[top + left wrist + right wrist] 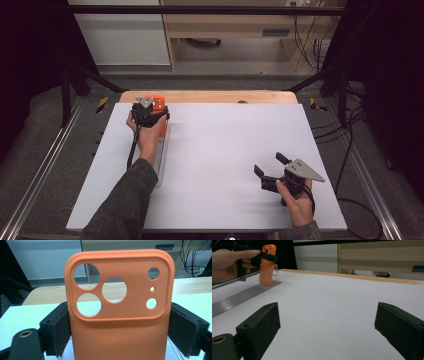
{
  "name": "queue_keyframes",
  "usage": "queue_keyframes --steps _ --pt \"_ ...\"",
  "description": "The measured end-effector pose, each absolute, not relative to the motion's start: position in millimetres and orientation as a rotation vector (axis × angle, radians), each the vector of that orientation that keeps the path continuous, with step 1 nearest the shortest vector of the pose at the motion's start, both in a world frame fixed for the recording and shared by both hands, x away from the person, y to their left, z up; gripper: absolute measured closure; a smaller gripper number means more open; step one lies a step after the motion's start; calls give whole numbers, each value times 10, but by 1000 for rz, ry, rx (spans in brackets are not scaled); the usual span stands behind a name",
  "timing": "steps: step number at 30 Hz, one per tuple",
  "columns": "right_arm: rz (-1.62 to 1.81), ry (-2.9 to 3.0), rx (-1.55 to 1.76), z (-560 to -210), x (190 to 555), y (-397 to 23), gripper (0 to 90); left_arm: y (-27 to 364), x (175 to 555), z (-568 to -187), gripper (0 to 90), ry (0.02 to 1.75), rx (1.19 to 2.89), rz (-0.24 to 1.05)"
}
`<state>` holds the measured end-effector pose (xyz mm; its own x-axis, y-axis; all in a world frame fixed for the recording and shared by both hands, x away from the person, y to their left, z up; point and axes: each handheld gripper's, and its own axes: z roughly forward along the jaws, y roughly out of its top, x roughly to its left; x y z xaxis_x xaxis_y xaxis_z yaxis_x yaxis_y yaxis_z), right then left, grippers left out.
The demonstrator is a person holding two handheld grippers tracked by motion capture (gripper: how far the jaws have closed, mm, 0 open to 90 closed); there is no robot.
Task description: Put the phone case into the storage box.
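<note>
Orange phone case (pixel 120 315) stands upright on end at about ten o'clock on the white table (pixel 225 150), on the ridged metal rail (pixel 239 300) with a clear panel beside it. My left claw (pixel 120 335) clamps its two long edges below the camera cut-outs. It looks light, soft and bendy, so I'd judge a gentle side grip best; my right claw (pixel 272 165) rests agape at five o'clock, holding nothing.

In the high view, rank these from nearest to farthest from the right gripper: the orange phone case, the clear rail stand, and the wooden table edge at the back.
From the right gripper:
1. Clear rail stand, to its left.
2. Orange phone case, far left, held in the left gripper.
3. Wooden table edge, along the back, about as far as the case; too close to call.
</note>
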<state>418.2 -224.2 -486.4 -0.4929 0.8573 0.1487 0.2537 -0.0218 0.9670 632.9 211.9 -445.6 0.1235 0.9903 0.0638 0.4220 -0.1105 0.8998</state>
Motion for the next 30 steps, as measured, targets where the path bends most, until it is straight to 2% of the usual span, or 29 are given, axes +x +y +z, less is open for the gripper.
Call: queue_keyframes --steps 12,30 --pt "1547 1749 1161 -4865 4183 -2245 60 2150 6343 -4470 130 1406 1622 906" --pt "1548 1749 1160 -4865 4181 -2242 58 2182 6336 -4430 93 1377 1584 912"
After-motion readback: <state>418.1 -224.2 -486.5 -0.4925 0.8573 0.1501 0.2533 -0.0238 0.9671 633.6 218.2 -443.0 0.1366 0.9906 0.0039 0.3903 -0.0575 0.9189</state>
